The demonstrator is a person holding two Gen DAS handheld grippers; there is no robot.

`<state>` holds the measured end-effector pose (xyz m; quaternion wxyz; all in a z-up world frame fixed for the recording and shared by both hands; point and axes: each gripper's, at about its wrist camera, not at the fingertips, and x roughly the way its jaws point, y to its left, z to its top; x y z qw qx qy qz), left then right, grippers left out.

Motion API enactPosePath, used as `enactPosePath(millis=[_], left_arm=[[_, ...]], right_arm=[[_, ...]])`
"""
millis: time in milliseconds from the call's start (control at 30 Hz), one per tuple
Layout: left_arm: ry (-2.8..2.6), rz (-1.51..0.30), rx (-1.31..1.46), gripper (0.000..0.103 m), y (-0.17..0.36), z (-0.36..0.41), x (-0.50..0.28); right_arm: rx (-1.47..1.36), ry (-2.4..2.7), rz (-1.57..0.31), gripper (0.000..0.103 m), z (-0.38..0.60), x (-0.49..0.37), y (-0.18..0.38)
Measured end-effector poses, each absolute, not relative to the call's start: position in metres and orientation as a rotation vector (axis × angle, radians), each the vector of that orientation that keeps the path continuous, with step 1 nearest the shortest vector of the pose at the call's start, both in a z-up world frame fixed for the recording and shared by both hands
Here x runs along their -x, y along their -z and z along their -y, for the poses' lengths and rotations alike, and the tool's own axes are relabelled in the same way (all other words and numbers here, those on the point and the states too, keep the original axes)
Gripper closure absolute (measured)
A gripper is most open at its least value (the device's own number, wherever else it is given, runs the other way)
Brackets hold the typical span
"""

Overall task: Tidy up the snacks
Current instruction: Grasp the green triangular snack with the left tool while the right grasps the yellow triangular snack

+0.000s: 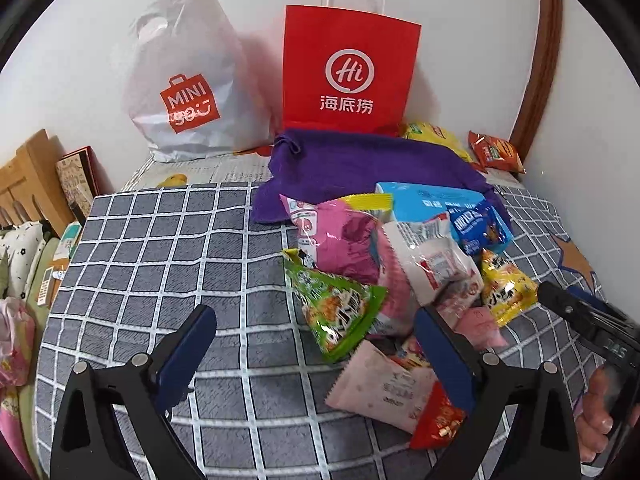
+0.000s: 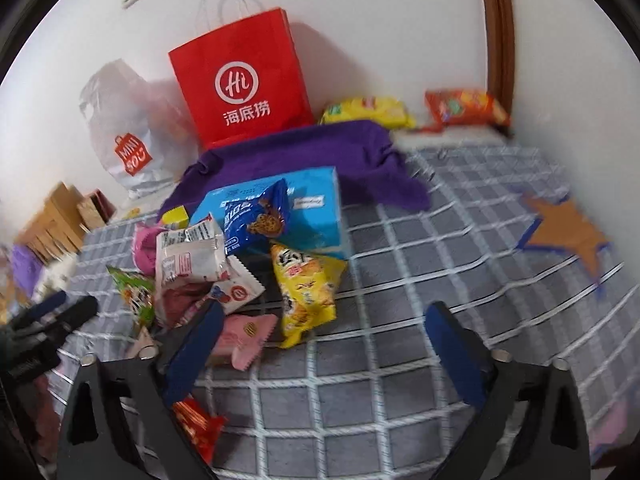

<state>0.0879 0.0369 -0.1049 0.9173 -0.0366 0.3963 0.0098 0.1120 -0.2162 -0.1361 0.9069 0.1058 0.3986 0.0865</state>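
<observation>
A pile of snack packets lies on a grey checked bedspread. It holds a green packet, a pink bag, a white packet, a blue cookie packet, a yellow packet, a blue box and a pale pink packet. My left gripper is open and empty, just in front of the green packet. My right gripper is open and empty, hovering by the yellow packet and a small pink packet. The blue box lies behind.
A red paper bag and a white plastic bag stand against the wall. A purple cloth lies before them. A yellow bag and an orange bag lie at the back right. Wooden headboard at left.
</observation>
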Motion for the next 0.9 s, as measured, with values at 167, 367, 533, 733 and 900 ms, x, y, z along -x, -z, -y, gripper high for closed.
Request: enactPosePath(millis=[167, 367, 533, 733, 900], left_arm=[[-0.024, -0.806, 0.114, 0.006, 0.110, -0.052, -0.094], [-0.043, -0.861, 0.125, 0.006, 0.119, -0.065, -0.105], [-0.032, -0.887, 0.128, 0.006, 0.126, -0.068, -0.108], [-0.032, -0.888, 0.105, 0.006, 0.130, -0.062, -0.113], [-0.014, -0.900, 0.104, 0.006, 0.140, -0.055, -0.129]], right_arm=[[-0.158, -0.187, -0.862, 0.020, 0.200, -0.134, 0.154], [-0.105, -0.206, -0.885, 0.027, 0.185, -0.157, 0.170], [-0.074, -0.193, -0.895, 0.059, 0.183, -0.169, 0.182], [-0.070, -0.175, -0.854, 0.061, 0.197, -0.159, 0.174], [-0.034, -0.141, -0.809, 0.061, 0.220, -0.146, 0.169]])
